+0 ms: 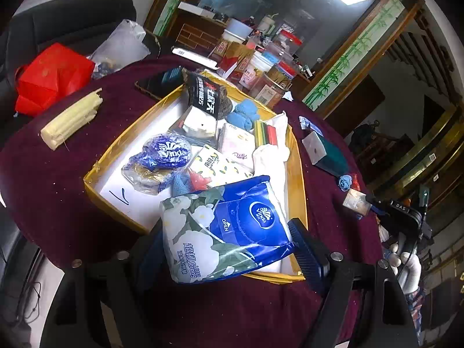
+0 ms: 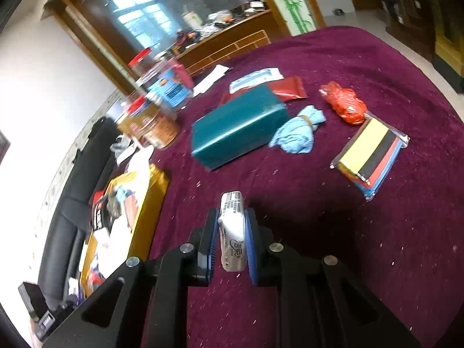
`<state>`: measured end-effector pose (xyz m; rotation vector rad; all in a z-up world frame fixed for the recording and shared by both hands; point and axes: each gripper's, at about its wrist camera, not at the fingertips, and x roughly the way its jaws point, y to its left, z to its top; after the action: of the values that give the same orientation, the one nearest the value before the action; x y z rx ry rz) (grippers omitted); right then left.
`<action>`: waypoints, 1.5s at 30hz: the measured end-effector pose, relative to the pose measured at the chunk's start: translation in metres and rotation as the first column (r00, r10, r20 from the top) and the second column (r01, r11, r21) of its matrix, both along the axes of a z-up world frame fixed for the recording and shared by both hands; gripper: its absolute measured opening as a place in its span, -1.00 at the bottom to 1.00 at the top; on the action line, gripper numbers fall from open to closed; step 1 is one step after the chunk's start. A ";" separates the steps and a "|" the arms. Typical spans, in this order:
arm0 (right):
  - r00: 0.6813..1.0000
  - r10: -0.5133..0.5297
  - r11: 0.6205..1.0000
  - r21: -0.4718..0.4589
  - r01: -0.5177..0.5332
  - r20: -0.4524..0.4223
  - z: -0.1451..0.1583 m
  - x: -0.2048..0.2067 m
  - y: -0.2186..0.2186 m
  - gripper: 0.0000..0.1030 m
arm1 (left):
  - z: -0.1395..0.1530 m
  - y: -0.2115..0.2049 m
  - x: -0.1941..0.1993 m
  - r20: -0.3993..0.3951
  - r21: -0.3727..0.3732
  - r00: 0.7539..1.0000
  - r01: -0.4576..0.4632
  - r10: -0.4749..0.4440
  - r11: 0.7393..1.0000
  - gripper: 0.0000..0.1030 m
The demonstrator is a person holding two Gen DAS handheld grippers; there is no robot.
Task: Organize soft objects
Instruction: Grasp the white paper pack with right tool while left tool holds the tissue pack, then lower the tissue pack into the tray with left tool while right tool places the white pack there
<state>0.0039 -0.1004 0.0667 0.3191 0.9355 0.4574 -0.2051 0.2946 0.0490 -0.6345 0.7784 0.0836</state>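
Note:
My left gripper (image 1: pixel 226 226) is shut on a large blue tissue pack (image 1: pixel 232 220) printed with white flowers, held over the near end of a yellow box (image 1: pixel 298 174). The box holds several soft things: small tissue packs (image 1: pixel 235 142), a blue cloth (image 1: pixel 242 113), a sponge pack (image 1: pixel 266 133) and a blue Vinda wrapper (image 1: pixel 171 152). The left finger is mostly hidden behind the pack. My right gripper (image 2: pixel 231 214) is shut on a small white tissue pack (image 2: pixel 232 232), above the maroon tablecloth (image 2: pixel 362 246) to the right of the box (image 2: pixel 153 191).
On the cloth ahead of the right gripper lie a teal box (image 2: pixel 240 124), a blue cloth bundle (image 2: pixel 298 133), a red bag (image 2: pixel 345 104) and a striped sponge pack (image 2: pixel 374 156). Plastic jars (image 2: pixel 156 116) stand at the far left. Pale sticks (image 1: pixel 72 121) lie left of the box.

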 end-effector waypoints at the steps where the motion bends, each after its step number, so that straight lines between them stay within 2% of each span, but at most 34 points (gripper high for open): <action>1: 1.000 0.003 1.000 -0.024 -0.003 0.010 0.001 -0.004 0.003 -0.67 | 0.000 -0.001 -0.002 0.007 0.005 1.000 0.001 -0.001 1.000 0.64; 2: 1.000 0.002 0.999 -0.044 -0.001 0.017 0.002 -0.005 0.004 -0.67 | 0.001 -0.002 -0.004 0.011 0.009 1.000 0.003 -0.003 1.000 0.64; 4: 0.999 -0.004 0.997 -0.078 0.007 0.034 0.001 -0.006 0.004 -0.51 | 0.002 -0.004 -0.007 0.017 -0.006 1.000 0.016 -0.016 1.000 0.64; 6: 0.999 -0.018 0.994 -0.111 0.021 0.028 -0.004 -0.004 0.004 -0.13 | 0.002 -0.007 -0.008 0.020 -0.001 1.000 0.022 -0.022 1.000 0.64; 7: 0.999 -0.023 0.990 -0.139 0.026 0.029 -0.007 -0.003 0.005 -0.03 | 0.003 -0.007 -0.009 0.022 -0.001 0.999 0.026 -0.026 1.000 0.64; 9: 0.998 -0.028 0.975 -0.220 0.039 0.050 -0.012 -0.003 0.009 0.36 | 0.004 -0.009 -0.011 0.027 -0.006 0.999 0.032 -0.032 0.999 0.64; 10: 0.998 -0.026 0.969 -0.245 0.039 0.055 -0.014 -0.003 0.010 0.40 | 0.005 -0.010 -0.012 0.029 -0.005 0.999 0.033 -0.033 0.999 0.64; 12: 0.998 -0.026 0.952 -0.303 0.041 0.054 -0.021 0.000 0.013 0.40 | 0.008 -0.009 -0.013 0.037 -0.001 0.999 0.035 -0.035 0.999 0.64; 17: 0.999 -0.050 0.932 -0.360 0.042 -0.013 -0.044 0.008 0.019 0.44 | 0.009 -0.010 -0.014 0.038 0.005 0.999 0.035 -0.035 0.999 0.64; 19: 0.999 -0.042 0.909 -0.415 0.039 0.002 -0.050 0.004 0.026 0.51 | 0.008 -0.011 -0.013 0.035 0.003 0.998 0.042 -0.042 0.999 0.63; 21: 0.999 -0.036 0.890 -0.454 0.040 0.018 -0.052 -0.002 0.029 0.45 | 0.008 -0.013 -0.014 0.033 0.006 0.998 0.046 -0.047 0.999 0.64; 26: 0.999 0.002 0.920 -0.391 0.017 0.047 -0.040 -0.015 0.026 0.36 | 0.011 -0.013 -0.014 0.034 0.018 0.998 0.046 -0.047 0.999 0.64; 29: 0.997 0.052 0.944 -0.328 -0.032 0.052 -0.025 -0.025 0.030 0.36 | 0.010 -0.013 -0.011 0.027 0.023 0.998 0.048 -0.049 0.999 0.64; 33: 0.988 0.138 0.953 -0.282 -0.112 0.073 -0.005 -0.043 0.050 0.37 | 0.009 -0.021 0.001 0.004 0.046 0.997 0.076 -0.076 0.996 0.64; 37: 0.969 0.229 0.947 -0.252 -0.200 0.090 0.007 -0.059 0.079 0.37 | 0.005 -0.032 0.019 -0.019 0.074 0.994 0.111 -0.110 0.991 0.64; 42: 0.941 0.316 0.929 -0.240 -0.282 0.119 0.020 -0.083 0.111 0.37 | -0.004 -0.039 0.048 -0.092 0.160 0.989 0.132 -0.118 0.978 0.71; 45: 0.925 0.362 0.915 -0.234 -0.329 0.114 0.023 -0.091 0.129 0.37 | -0.004 -0.035 0.052 -0.091 0.141 0.987 0.142 -0.130 0.980 0.76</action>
<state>-0.0867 0.0284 0.0898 -0.0801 0.8803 0.6926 -0.1532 0.2594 0.0446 -0.4381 0.8841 0.0411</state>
